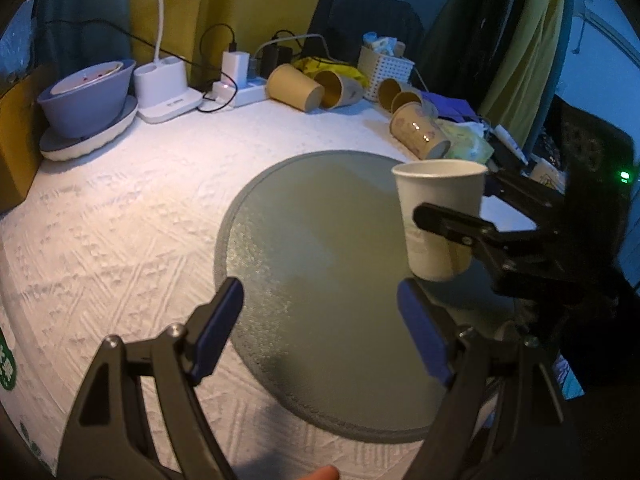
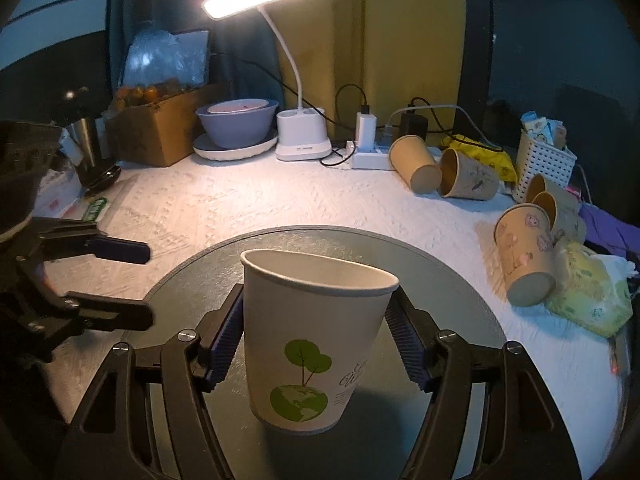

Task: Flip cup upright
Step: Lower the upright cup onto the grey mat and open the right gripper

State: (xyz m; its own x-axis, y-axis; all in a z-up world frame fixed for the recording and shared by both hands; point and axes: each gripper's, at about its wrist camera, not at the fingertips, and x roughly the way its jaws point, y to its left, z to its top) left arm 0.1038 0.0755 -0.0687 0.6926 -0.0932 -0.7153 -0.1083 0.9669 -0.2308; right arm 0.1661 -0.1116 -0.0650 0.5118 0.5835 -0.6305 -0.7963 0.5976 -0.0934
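A white paper cup (image 2: 316,344) with a green tree-and-globe print is held mouth up, slightly tilted, between the blue pads of my right gripper (image 2: 314,332), which is shut on it a little above the round grey mat (image 2: 452,292). In the left wrist view the same cup (image 1: 438,216) shows at the right over the mat (image 1: 316,264), clamped by the black right gripper (image 1: 452,220). My left gripper (image 1: 320,320) is open and empty over the mat's near side; it shows at the left of the right wrist view (image 2: 132,280).
Several brown paper cups (image 2: 524,256) lie on their sides at the back right, by a tissue pack (image 2: 588,292) and a white basket (image 2: 544,160). A lit desk lamp (image 2: 300,136), power strip (image 2: 368,156), grey bowl (image 2: 236,120) and cardboard box (image 2: 156,128) line the back edge.
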